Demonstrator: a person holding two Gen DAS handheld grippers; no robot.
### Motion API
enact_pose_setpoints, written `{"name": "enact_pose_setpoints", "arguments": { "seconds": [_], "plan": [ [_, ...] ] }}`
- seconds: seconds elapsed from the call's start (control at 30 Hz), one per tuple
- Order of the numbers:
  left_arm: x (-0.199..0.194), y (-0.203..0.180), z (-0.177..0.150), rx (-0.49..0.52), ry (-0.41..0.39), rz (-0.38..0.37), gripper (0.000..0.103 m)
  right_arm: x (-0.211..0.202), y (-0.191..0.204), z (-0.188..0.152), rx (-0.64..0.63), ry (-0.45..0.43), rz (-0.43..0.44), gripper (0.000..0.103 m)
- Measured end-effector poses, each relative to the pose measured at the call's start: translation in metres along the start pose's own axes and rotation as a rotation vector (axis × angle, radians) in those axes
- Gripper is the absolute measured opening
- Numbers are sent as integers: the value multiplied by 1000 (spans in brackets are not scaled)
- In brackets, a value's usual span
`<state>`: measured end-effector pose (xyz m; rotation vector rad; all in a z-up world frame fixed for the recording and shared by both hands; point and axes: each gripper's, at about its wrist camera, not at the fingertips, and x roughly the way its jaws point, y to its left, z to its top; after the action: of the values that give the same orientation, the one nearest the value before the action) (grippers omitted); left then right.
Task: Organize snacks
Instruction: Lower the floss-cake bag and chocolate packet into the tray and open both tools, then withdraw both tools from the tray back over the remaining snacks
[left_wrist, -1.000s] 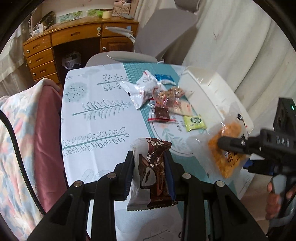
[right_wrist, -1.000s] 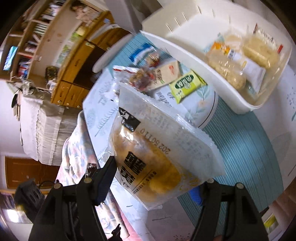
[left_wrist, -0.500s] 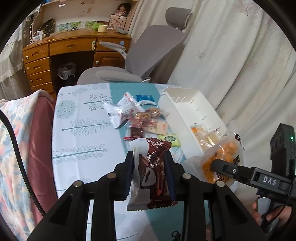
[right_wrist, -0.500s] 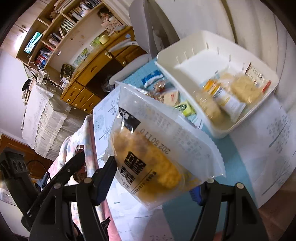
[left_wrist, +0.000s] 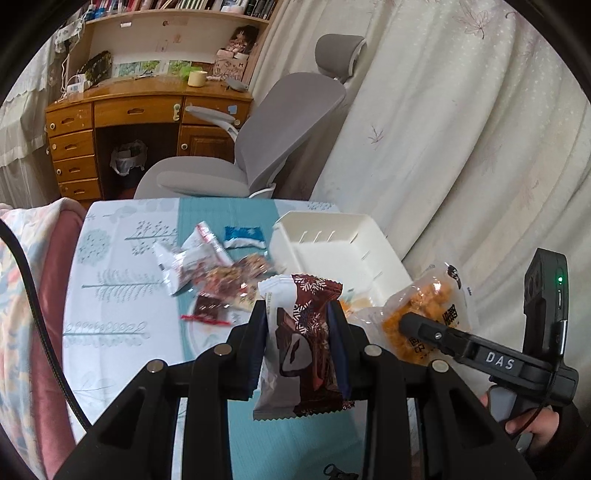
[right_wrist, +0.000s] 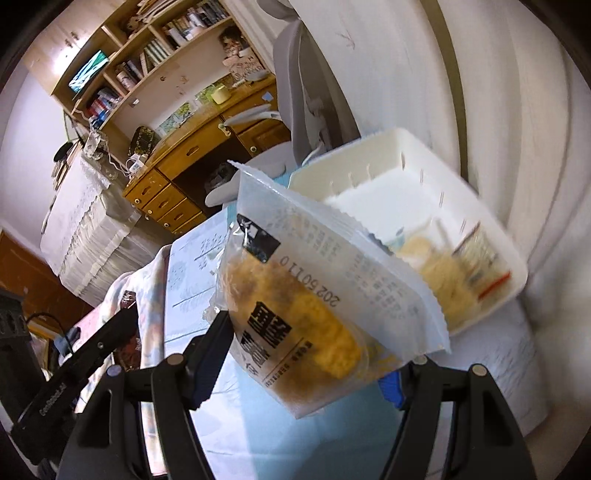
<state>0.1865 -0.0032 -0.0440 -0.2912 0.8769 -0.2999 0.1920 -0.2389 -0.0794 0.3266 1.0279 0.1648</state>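
Note:
My left gripper (left_wrist: 300, 325) is shut on a brown and white chocolate snack packet (left_wrist: 301, 343), held upright above the table. My right gripper (right_wrist: 314, 343) is shut on a clear packet of yellow-orange cake (right_wrist: 317, 295), also seen in the left wrist view as the orange packet (left_wrist: 424, 317) at the right. A white plastic bin (left_wrist: 332, 243) stands on the table's right side; in the right wrist view the bin (right_wrist: 413, 173) holds a few pale snack packets (right_wrist: 450, 266). Several loose snack packets (left_wrist: 221, 273) lie on the table left of the bin.
The table has a white leaf-print cloth (left_wrist: 110, 295) with a teal runner. A grey office chair (left_wrist: 266, 140) and a wooden desk (left_wrist: 129, 122) stand beyond it. A curtain (left_wrist: 461, 147) hangs at the right; a pink blanket (left_wrist: 33, 314) lies at the left.
Both grippers have risen and drawn back from the table with their packets still gripped. The bin and loose snacks now look smaller and farther off; the right view has rolled.

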Motion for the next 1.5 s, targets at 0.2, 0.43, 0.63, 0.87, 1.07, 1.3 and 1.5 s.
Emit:
{"name": "enact_pose_setpoints", "arguments": {
  "seconds": [0.2,0.43,0.63,0.87,1.07,1.3,1.5],
  "plan": [
    [30,-37,15,-9,-21,11,30,6,-26,25,-60,17,16,71],
    [64,-71,30,6,-11,7,30,16,-57,41,-84,51,16,71],
    [93,-92,41,17,8,-4,32,18,-74,50,-89,55,21,71],
    [112,-115,51,24,27,-37,79,22,-86,50,-65,69,14,71],
    [112,-114,45,32,58,-23,79,24,-89,45,-44,90,9,71],
    [94,-86,37,-20,63,11,80,23,-77,38,-46,95,8,72],
    [68,-57,26,-55,49,25,80,22,-53,25,-65,105,2,72]
  ]
}}
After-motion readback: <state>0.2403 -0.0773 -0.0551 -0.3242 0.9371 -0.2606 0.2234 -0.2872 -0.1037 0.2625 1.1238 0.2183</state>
